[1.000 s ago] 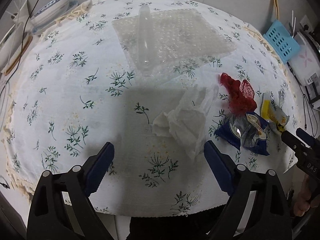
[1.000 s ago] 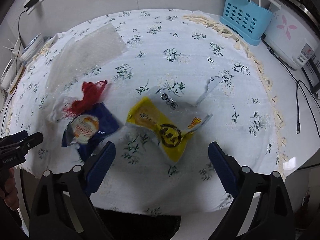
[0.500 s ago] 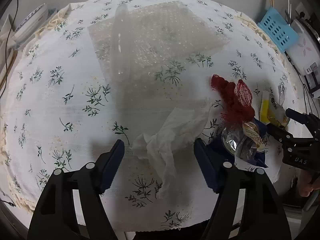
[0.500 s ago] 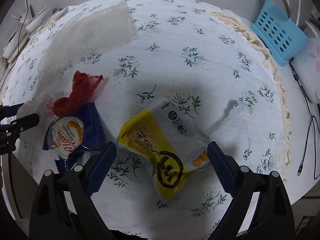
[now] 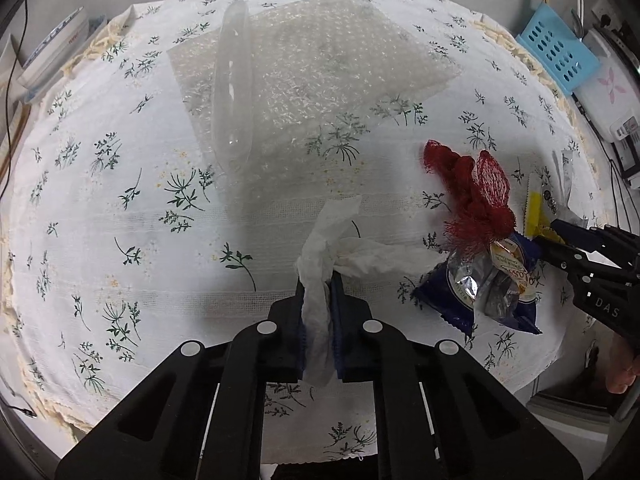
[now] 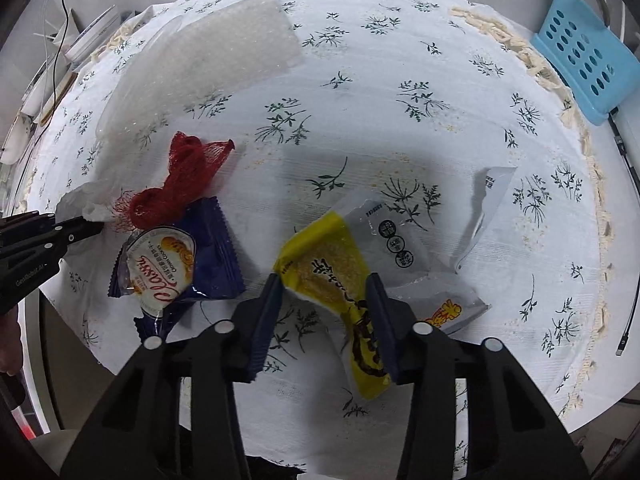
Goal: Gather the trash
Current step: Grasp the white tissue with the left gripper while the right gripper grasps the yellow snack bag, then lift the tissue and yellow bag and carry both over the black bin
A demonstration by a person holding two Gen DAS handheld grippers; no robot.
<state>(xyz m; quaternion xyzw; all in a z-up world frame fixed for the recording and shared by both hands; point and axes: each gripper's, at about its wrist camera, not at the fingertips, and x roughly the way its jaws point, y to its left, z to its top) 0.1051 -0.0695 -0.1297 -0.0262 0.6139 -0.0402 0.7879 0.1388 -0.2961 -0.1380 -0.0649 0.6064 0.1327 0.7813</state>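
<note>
My left gripper (image 5: 319,284) is shut on a crumpled white tissue (image 5: 344,256) on the floral tablecloth (image 5: 120,208). My right gripper (image 6: 326,284) is half closed, its fingers on either side of a yellow snack wrapper (image 6: 332,276) that lies on the cloth; the right finger touches it. A red mesh bag (image 6: 184,176) and a blue wrapper (image 6: 208,256) with a foil lid (image 6: 160,272) lie between the grippers. They also show in the left wrist view, the mesh bag (image 5: 476,192) above the blue wrapper (image 5: 492,292). Bubble wrap (image 5: 316,60) and a clear plastic tube (image 5: 232,80) lie farther back.
A torn clear wrapper piece (image 6: 486,208) lies right of the yellow wrapper. A blue perforated holder (image 6: 588,52) and a white appliance (image 5: 612,92) stand at the far right. Cables hang over the right table edge (image 6: 628,320). Boxes and papers (image 5: 52,48) sit at the far left.
My left gripper has closed on the tissue. My right gripper has moved forward and narrowed around the yellow wrapper.
</note>
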